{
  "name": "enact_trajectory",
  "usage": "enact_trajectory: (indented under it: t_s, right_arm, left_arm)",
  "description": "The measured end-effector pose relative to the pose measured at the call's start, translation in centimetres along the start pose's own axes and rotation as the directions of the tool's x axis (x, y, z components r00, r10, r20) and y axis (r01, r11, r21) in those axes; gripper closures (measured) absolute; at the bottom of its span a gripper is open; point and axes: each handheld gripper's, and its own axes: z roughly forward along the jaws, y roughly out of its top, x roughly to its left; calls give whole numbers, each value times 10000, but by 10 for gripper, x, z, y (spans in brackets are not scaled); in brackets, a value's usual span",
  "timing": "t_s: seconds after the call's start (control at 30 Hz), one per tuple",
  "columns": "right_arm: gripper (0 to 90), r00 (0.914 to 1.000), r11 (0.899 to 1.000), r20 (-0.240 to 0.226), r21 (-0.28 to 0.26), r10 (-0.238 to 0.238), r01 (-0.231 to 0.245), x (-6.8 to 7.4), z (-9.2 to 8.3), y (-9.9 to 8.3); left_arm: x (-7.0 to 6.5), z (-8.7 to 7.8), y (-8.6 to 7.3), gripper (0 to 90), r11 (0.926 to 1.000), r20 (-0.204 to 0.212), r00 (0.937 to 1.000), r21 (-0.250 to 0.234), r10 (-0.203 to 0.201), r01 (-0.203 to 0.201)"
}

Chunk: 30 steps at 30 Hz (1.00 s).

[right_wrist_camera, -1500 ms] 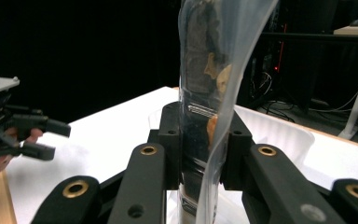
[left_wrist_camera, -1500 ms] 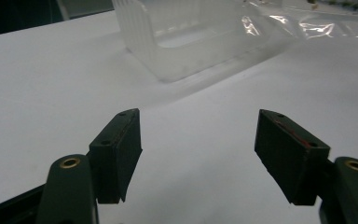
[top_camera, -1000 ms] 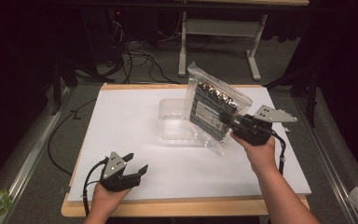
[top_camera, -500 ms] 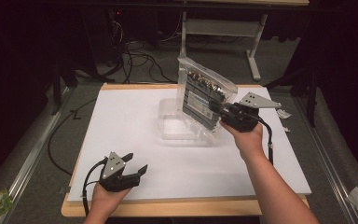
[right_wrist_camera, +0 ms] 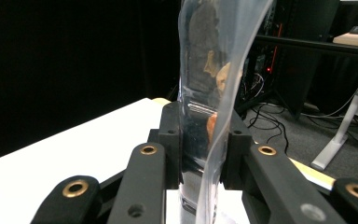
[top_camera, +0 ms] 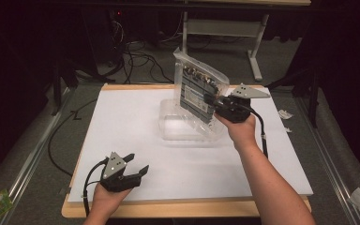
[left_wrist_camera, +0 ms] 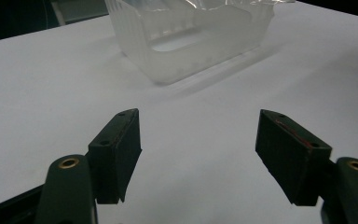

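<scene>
White matte tabletop (top_camera: 136, 126), right tongs (top_camera: 212, 101) pinching crinkly clear bag (top_camera: 198, 93), ribbed translucent tub (top_camera: 187, 129)

Item count: two claws are present, the left claw (top_camera: 133, 169) and the right claw (top_camera: 214, 100), each with two black jaws. One clear plastic bag (top_camera: 198, 91) with dark contents is present. One clear plastic container (top_camera: 178, 126) stands on the bench (top_camera: 122, 122). One bench carries one white surface sheet. Two small paper scraps (top_camera: 285, 114) lie on the floor to the right.
</scene>
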Motion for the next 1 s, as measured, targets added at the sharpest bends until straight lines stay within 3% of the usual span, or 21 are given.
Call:
enact_trajectory:
  t_s: [0.53, 1.0]
  right_arm:
    - [760, 9996, 9979, -225, 612, -192, 205, 1, 45, -2]
    - [759, 9997, 9923, -114, 1221, -195, 207, -4, 68, -18]
  left_arm:
    - [2, -1, 0, 315, 10000, 35, 10000, -13, -68, 69]
    - [1, 1, -1, 315, 10000, 8, 10000, 83, 56, -56]
